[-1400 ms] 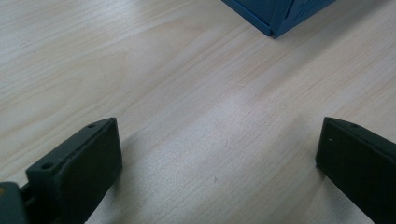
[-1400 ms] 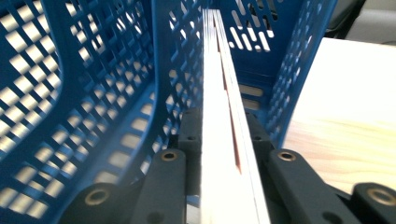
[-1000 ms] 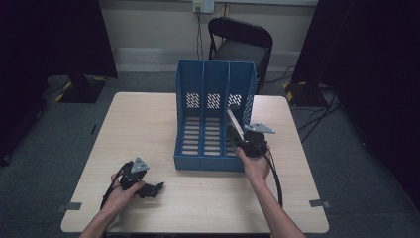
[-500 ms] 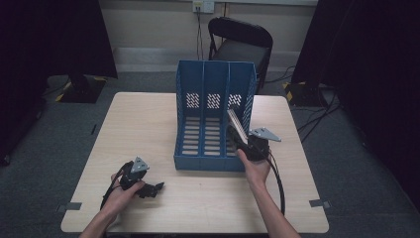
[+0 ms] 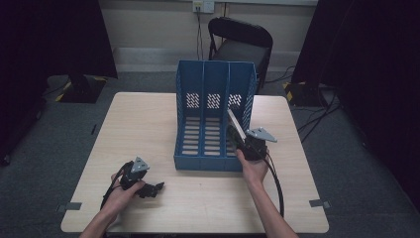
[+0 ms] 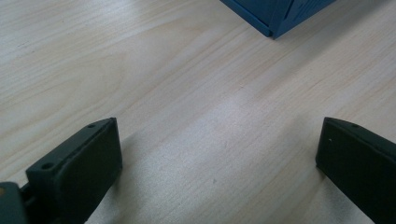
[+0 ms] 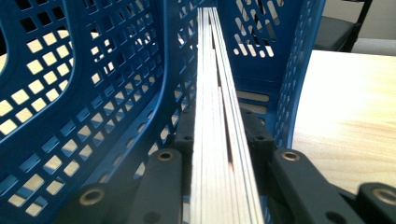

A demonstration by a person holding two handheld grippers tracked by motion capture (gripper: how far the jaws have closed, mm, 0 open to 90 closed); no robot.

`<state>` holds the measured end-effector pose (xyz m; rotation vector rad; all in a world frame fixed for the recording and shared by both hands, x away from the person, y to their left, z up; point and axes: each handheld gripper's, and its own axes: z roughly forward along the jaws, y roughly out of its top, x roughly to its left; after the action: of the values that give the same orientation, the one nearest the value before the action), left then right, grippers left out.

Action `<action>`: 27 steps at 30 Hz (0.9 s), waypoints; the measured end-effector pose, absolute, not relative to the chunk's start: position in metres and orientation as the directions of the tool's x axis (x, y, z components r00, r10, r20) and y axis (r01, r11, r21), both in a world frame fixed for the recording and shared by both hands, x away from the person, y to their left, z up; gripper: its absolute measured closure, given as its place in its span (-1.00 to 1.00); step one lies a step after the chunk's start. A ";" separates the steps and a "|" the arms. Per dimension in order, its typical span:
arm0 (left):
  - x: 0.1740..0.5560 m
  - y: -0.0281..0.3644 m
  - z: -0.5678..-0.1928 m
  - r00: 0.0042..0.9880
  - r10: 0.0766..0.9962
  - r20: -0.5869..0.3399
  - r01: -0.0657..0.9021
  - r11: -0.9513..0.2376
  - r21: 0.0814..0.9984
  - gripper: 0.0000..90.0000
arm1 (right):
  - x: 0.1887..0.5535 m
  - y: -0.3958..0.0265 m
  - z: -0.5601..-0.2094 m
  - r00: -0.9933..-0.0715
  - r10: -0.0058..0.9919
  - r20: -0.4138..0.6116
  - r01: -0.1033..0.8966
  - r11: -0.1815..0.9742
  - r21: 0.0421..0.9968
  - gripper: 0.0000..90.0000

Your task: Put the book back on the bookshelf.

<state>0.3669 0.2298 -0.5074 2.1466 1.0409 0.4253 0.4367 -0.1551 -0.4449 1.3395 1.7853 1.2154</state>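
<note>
While right gripper (image 5: 241,140) pinches thin book (image 7: 219,140) edge-on at frame centre, inside rightmost slot of blue file rack (image 5: 190,99), you keep it upright, clear of divider, lower gently. Left gripper (image 5: 157,187) spread, idle lower left.

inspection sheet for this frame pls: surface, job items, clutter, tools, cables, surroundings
Surface: wooden table, bare around the work.
Job's things: blue file rack, three slots; book edge-on in its right slot.
Clutter: nothing seen.
Tools: right tool shut on the book after closing further; left tool open, low over the table.
Cables: one trails from the right tool; more on the floor.
Surroundings: chair behind, dark curtains, wall socket.
</note>
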 end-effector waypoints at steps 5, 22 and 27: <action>0.367 0.230 -0.507 0.623 0.782 -0.010 0.551 -0.430 0.715 -1.00 | 0.436 -0.153 -0.446 -0.272 0.961 0.049 0.394 0.065 0.917 0.69; 0.366 0.229 -0.507 0.626 0.780 -0.008 0.548 -0.433 0.715 -1.00 | 0.432 -0.145 -0.442 -0.154 0.988 0.003 0.364 0.054 0.930 0.70; 0.365 0.229 -0.507 0.629 0.777 -0.009 0.547 -0.435 0.715 -1.00 | 0.430 -0.145 -0.439 -0.093 0.996 0.017 0.343 0.015 0.939 0.70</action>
<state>0.3653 0.2292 -0.5074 2.1516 1.0310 0.4227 0.4300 -0.1449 -0.4389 1.4185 1.5375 1.0934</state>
